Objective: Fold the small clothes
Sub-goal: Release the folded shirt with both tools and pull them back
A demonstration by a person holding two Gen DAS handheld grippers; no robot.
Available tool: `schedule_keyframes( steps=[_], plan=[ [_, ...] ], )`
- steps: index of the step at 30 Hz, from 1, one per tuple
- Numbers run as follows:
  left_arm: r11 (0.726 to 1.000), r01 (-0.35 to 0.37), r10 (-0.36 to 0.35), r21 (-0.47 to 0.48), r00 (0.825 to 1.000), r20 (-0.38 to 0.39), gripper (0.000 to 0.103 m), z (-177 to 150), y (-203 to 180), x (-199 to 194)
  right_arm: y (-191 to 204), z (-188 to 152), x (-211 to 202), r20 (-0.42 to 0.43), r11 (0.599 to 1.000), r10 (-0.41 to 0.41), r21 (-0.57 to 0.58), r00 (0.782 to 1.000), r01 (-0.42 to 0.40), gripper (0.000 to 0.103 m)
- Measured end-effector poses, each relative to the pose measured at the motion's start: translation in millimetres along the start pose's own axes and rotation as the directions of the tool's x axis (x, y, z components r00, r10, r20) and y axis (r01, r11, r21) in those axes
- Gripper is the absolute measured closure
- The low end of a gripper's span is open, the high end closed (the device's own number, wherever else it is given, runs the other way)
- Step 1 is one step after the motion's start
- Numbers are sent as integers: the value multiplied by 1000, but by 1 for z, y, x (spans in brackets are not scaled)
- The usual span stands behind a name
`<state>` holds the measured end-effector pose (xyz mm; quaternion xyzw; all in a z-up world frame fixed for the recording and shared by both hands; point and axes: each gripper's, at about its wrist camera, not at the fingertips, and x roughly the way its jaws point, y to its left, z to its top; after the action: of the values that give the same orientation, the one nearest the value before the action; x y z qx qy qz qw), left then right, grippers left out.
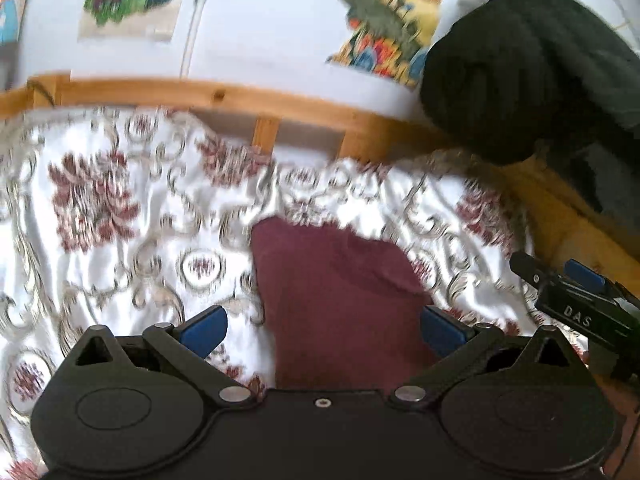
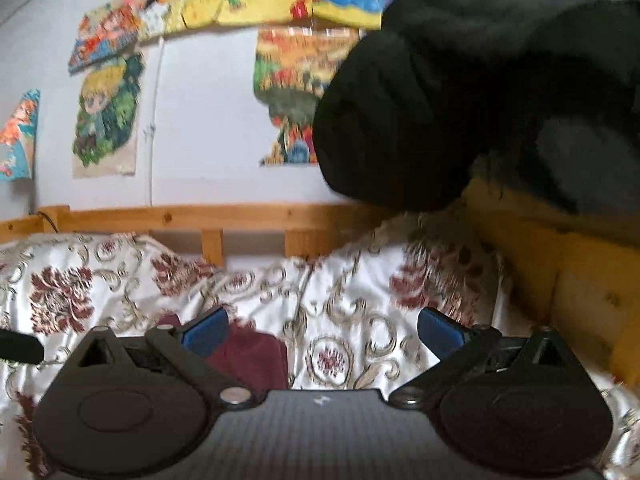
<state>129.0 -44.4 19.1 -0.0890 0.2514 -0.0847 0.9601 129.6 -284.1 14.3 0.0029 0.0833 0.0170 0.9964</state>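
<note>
Folded maroon cloth garment lay lengthwise away from camera on floral bedspread; right view showed only its corner. Left tongs and right tongs gaped wide, holding nothing.

Both wrist views show soft, even daylight on the pale wall. Motion blur smears the patterned bedspread and wall pictures. Fisheye curvature bends the wooden rail; corners vignette black. The dark garment lacks detail.
</note>
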Motion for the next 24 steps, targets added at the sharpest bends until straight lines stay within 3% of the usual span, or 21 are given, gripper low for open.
schedule_keyframes(
  steps=[6,14,19,24],
  plan=[
    [997,8,-16,83,996,91,1,0,-10,-40,-2,-2,-52,73,999,-40,34,997,38,0],
    [995,44,-54,85,991,119,1,-6,-9,-71,3,1,-106,186,996,-78,58,980,68,0],
    [994,52,-64,92,988,137,1,-11,-8,-85,8,1,-128,200,994,-94,74,975,80,0],
    [995,27,-41,99,989,145,1,-23,-4,-92,15,1,-145,158,993,-106,72,982,95,0]
  ],
)
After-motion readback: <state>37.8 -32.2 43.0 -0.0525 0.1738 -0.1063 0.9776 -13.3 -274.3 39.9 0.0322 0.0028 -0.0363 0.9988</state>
